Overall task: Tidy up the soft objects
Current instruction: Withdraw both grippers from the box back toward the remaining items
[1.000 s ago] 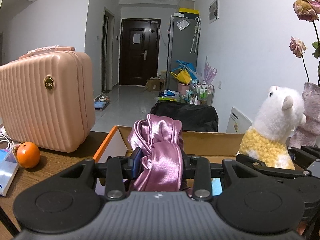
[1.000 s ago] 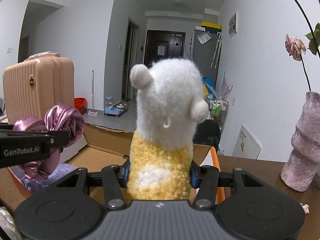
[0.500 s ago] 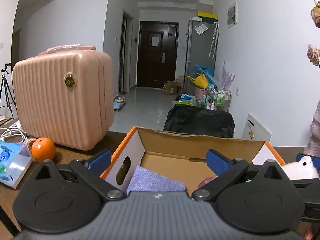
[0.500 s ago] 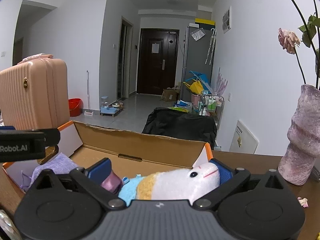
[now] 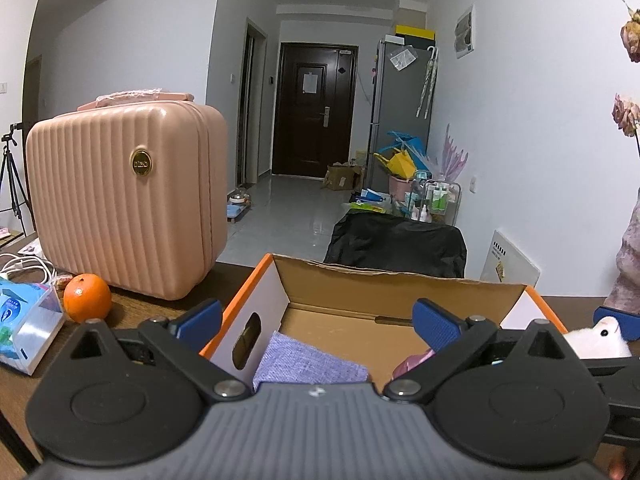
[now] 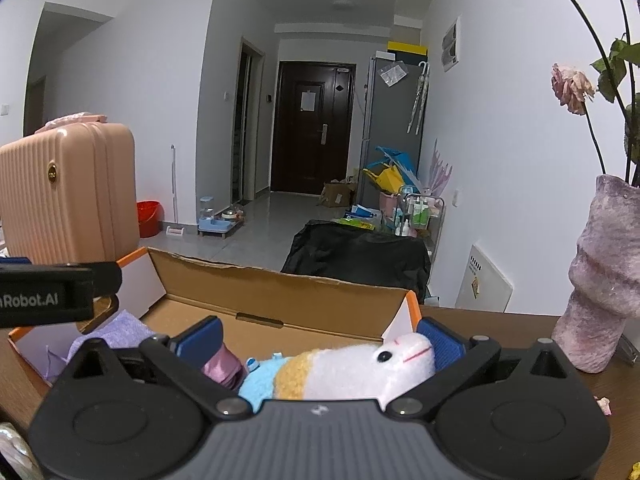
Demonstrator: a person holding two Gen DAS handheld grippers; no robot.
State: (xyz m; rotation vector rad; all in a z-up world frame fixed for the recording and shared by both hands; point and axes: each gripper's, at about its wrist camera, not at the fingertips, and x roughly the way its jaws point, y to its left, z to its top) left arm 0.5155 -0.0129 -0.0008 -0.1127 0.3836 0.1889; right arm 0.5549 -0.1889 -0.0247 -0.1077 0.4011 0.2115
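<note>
An open cardboard box [image 5: 384, 284] with orange edges stands on the brown table. Inside lie a lilac cloth [image 5: 304, 362], a pink satin scrunchie [image 5: 408, 364] and a white, yellow and blue plush alpaca [image 6: 340, 372]. My left gripper [image 5: 318, 320] is open and empty above the box's left half. My right gripper [image 6: 320, 338] is open over the box's right half, its fingers either side of the alpaca lying on its side. The scrunchie [image 6: 222, 366] lies beside the alpaca. The alpaca's head [image 5: 600, 340] shows at the right of the left wrist view.
A pink hard-shell case [image 5: 124, 196] stands left of the box, with an orange [image 5: 87, 302] and a tissue pack [image 5: 24, 322] beside it. A mauve vase [image 6: 604, 276] with dried roses stands right of the box. The left gripper's body [image 6: 48, 296] crosses the right wrist view.
One second ago my left gripper held the scrunchie and my right held the alpaca upright. Both opened; the scrunchie and alpaca now lie in the box.
</note>
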